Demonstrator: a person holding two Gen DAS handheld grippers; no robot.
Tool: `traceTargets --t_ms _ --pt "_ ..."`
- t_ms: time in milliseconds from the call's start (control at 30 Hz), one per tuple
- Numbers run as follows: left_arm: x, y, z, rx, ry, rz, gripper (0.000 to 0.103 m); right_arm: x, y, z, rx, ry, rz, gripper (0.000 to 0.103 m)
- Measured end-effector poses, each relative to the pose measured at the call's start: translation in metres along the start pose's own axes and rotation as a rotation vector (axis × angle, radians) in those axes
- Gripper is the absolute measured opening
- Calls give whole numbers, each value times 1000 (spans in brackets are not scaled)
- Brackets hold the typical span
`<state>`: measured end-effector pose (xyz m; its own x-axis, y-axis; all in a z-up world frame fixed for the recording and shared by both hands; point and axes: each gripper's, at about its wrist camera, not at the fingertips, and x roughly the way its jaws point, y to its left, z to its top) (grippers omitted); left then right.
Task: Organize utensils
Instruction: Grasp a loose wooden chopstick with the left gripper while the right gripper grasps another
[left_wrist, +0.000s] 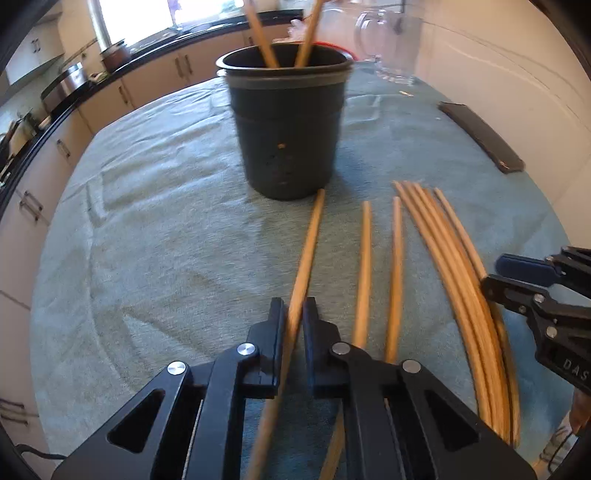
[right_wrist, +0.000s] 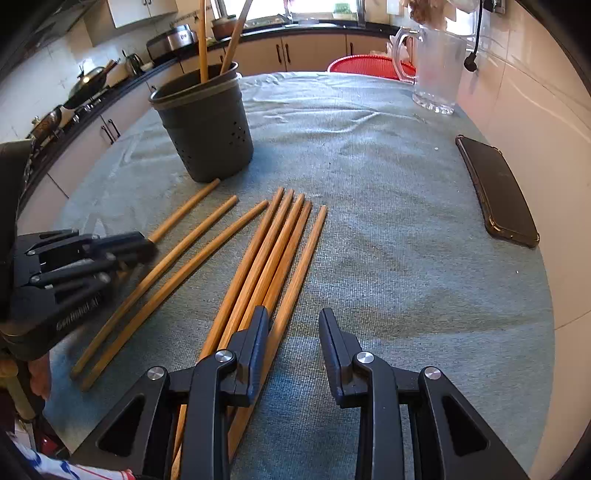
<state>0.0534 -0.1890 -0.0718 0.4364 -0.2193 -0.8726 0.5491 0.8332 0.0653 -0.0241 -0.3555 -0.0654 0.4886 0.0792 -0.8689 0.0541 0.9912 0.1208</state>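
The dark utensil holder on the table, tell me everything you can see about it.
The utensil holder is a dark grey, plastic-looking tapered tub with a paler band under its rim and small drain holes near the bottom. It stands upright on the green tablecloth, with two wooden chopsticks leaning inside. Another chopstick's tip lies close to its base.

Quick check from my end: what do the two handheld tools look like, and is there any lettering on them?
Both the left tool and right tool are matte black linkage frames with silver pivot rivets, triangular cutouts and flat ribbed pads. Pale lettering marks each body's side, too blurred to read fully.
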Motion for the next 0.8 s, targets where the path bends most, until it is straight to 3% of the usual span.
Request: traceTargets --t_ms 333,600,800 --pt "-12 25 -24 -116 65 59 8 4 1 -1 -68 98 -103 30" --pt "-12 44 -21 -165 188 -13 8 9 -28 13 -34 277 -53 25" --pt "-1 48 -5 -146 258 -35 8 21 -19 31 -66 363 -100 24"
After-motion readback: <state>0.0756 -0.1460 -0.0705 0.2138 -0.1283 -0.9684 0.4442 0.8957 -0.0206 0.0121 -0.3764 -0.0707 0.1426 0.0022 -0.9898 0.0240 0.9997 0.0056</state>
